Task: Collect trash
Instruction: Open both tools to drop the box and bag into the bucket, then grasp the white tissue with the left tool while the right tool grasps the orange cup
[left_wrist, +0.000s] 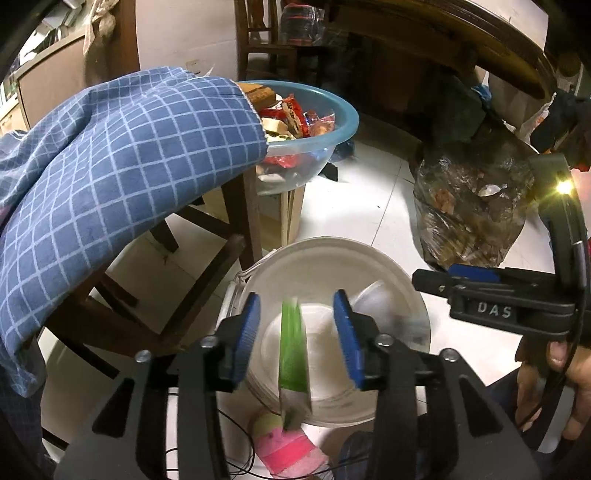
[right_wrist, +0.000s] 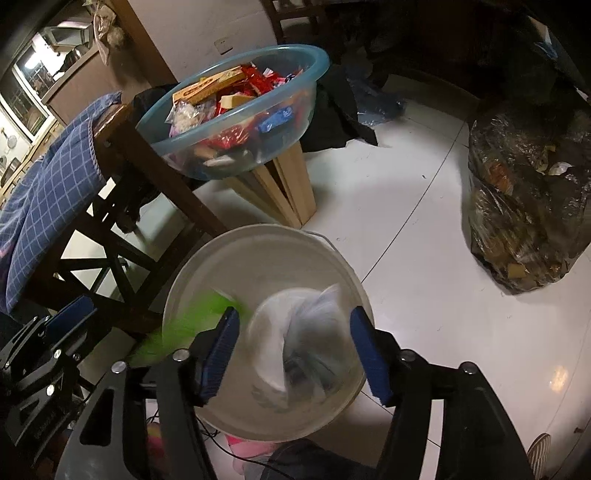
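Observation:
A white bucket (left_wrist: 332, 247) (right_wrist: 258, 232) stands on the tiled floor under both grippers. My left gripper (left_wrist: 295, 299) is open above it. A green wrapper (left_wrist: 293, 350) hangs blurred between its blue pads (left_wrist: 247, 325) and touches neither. From the right wrist view the wrapper (right_wrist: 192, 321) is a green smear over the bucket's left side. My right gripper (right_wrist: 294, 314) is open too, with a blurred crumpled clear plastic bag (right_wrist: 306, 332) in the gap, free of the pads. The right gripper (left_wrist: 480, 280) shows at the bucket's right edge in the left wrist view.
A blue bowl (left_wrist: 343, 118) (right_wrist: 236, 110) full of snack packets sits on a wooden stool. A wooden chair draped in blue checked cloth (left_wrist: 110, 166) stands left. A full dark trash bag (left_wrist: 472, 206) (right_wrist: 524, 206) sits right. A foot in a pink sock (left_wrist: 288, 446) is below the bucket.

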